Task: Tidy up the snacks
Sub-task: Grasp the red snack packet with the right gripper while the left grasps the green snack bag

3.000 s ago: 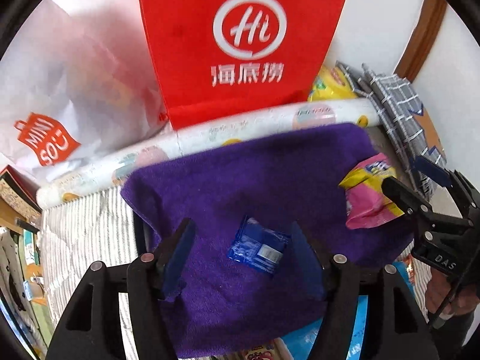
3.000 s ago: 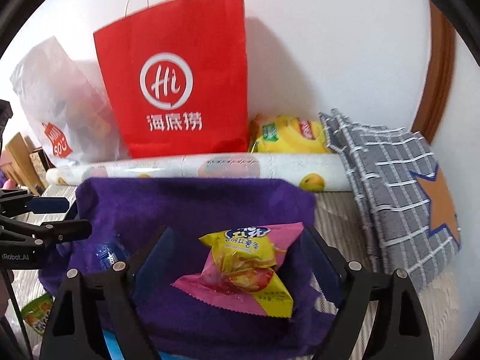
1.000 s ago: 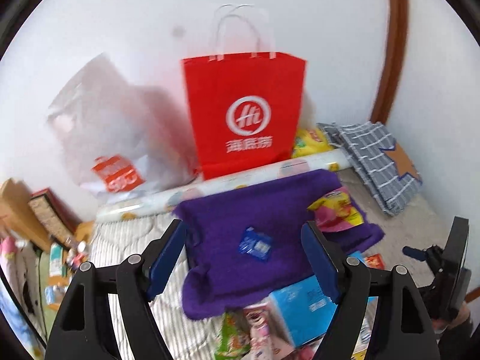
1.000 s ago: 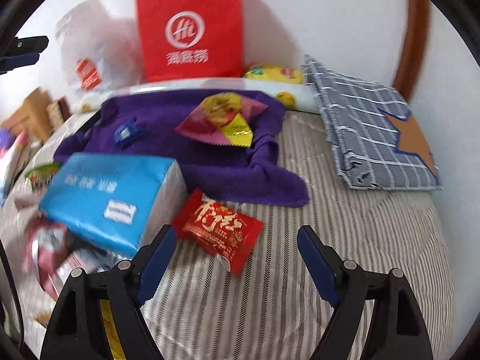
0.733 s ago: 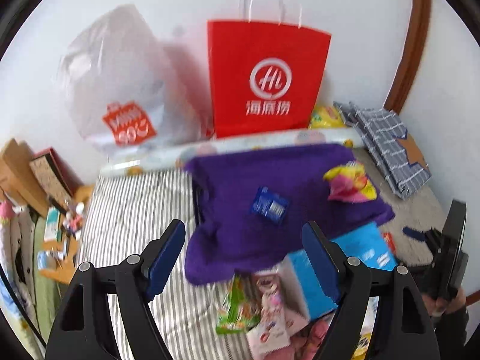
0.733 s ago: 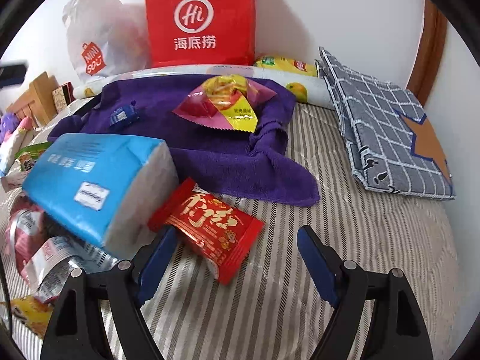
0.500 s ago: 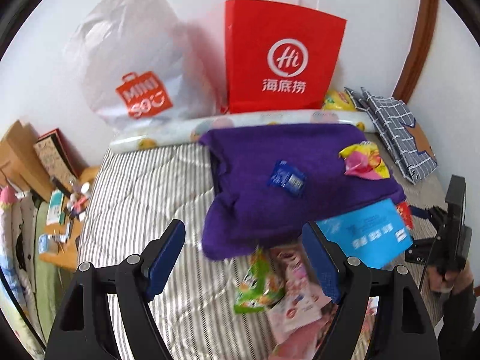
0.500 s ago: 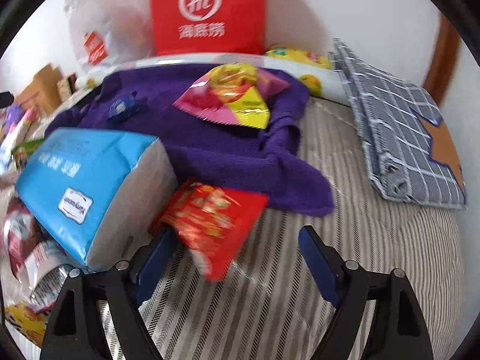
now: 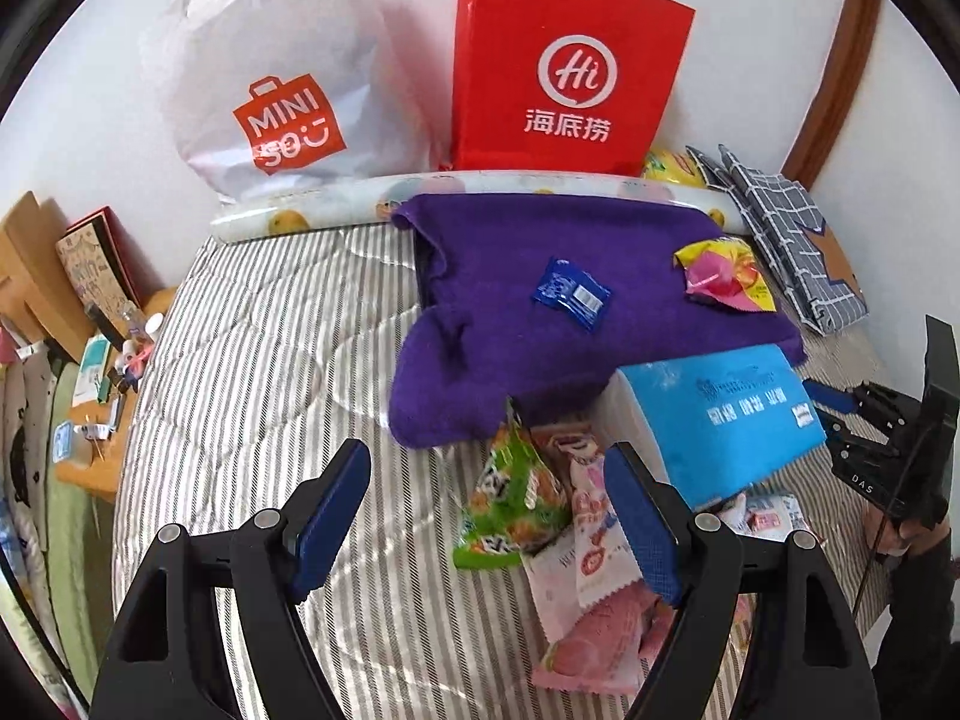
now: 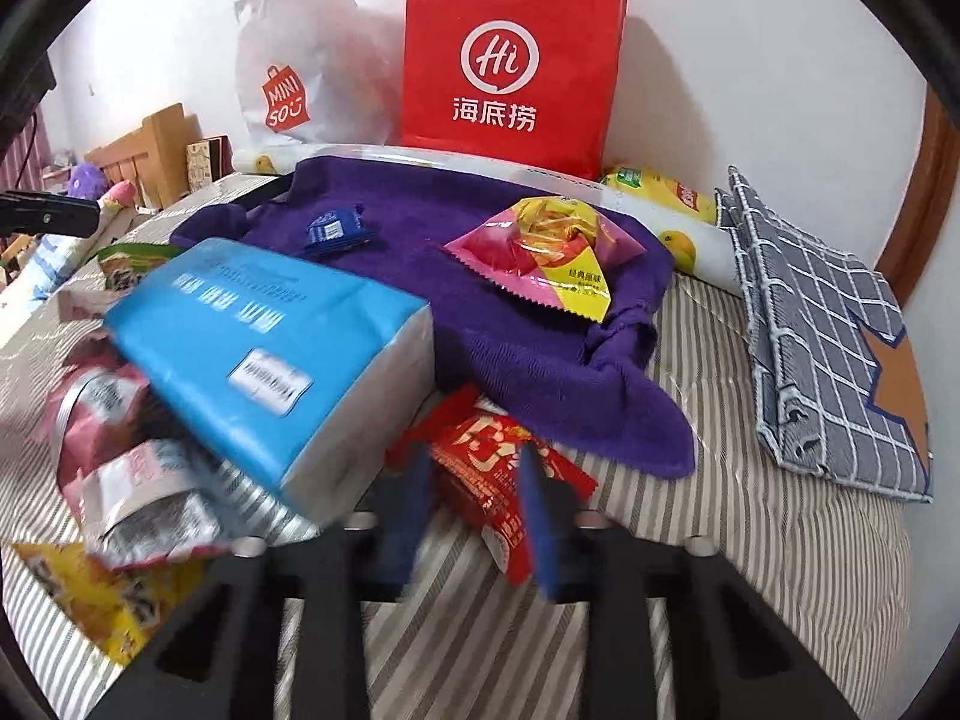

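Held above the striped bed cover (image 9: 252, 360), the left gripper (image 9: 489, 516) has its blue-padded jaws spread wide with nothing between the pads; a green snack packet (image 9: 510, 498) and a pale pink snack packet (image 9: 591, 588) lie on the cover just ahead of and beside its right finger. Beyond them in the left wrist view a blue tissue pack (image 9: 720, 414) rests partly over the packets and against the edge of a purple towel (image 9: 540, 324), on which lie a small blue wrapper (image 9: 570, 294) and a pink and yellow snack bag (image 9: 723, 276). A red paper bag (image 9: 564, 66) and a white plastic bag (image 9: 276, 72) stand against the wall behind a printed roll (image 9: 336, 207), and the right gripper (image 9: 840, 414) shows at the right edge in a person's hand (image 9: 906, 534). In the right wrist view the right gripper (image 10: 474, 510) has just been closing and its blurred blue pads now pinch a red snack packet (image 10: 486, 456), which lies on the bed cover (image 10: 750, 570) between the tissue pack (image 10: 270, 348) and the hanging corner of the purple towel (image 10: 480, 276). More packets are heaped under and left of the tissue pack, among them a silver and pink pouch (image 10: 132, 480) and a yellow packet (image 10: 96, 600). A grey checked cloth (image 10: 828, 348) lies folded at the right, well apart from the towel.
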The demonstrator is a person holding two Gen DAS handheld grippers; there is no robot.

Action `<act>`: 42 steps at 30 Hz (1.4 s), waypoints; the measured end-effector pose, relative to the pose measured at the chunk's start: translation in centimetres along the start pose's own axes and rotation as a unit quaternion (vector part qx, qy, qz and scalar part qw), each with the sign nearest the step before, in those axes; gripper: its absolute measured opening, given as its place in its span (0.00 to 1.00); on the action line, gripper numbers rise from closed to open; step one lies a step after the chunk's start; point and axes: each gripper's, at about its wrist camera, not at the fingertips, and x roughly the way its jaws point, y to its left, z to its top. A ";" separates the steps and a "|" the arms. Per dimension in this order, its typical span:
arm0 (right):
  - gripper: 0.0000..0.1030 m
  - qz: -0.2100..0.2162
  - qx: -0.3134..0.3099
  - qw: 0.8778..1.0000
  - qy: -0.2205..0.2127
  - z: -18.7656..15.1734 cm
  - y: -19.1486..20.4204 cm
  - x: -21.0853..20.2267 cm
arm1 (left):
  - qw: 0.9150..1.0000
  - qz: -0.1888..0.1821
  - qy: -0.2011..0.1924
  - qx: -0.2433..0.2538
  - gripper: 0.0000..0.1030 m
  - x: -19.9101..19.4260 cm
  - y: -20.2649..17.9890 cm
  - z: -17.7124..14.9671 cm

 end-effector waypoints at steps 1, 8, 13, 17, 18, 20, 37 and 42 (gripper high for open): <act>0.13 -0.003 0.000 1.000 0.000 -0.2 0.1 -0.3 | 1.000 0.000 -0.001 0.001 0.78 -0.1 -0.1 -0.2; 0.26 -0.006 0.038 0.999 0.000 -1.0 -0.1 -2.2 | 1.000 -0.011 -0.004 0.000 0.77 -0.6 -0.5 -1.8; 0.62 0.003 0.022 0.999 -0.035 0.5 -1.1 -2.2 | 1.000 -0.013 -0.002 -0.005 0.78 -0.5 -0.2 -2.4; 0.62 0.063 -0.013 0.998 0.003 1.3 -2.0 -0.3 | 1.000 -0.003 0.000 -0.010 0.78 -0.4 0.4 -2.9; 0.62 0.066 -0.029 0.997 0.014 1.3 -2.0 0.2 | 1.000 -0.003 0.001 -0.012 0.78 -0.3 0.6 -2.9; 0.62 0.066 -0.064 0.995 0.025 1.3 -1.7 1.0 | 1.000 -0.004 0.004 -0.018 0.78 -0.1 0.9 -3.0; 0.40 0.011 0.010 0.999 0.049 -2.3 -2.0 -1.2 | 0.998 -0.039 0.015 -0.042 0.77 2.0 1.6 -2.5; 0.40 -0.022 0.118 0.992 0.041 -4.1 -2.4 -3.7 | 0.998 -0.023 0.022 -0.051 0.77 4.0 1.1 -1.6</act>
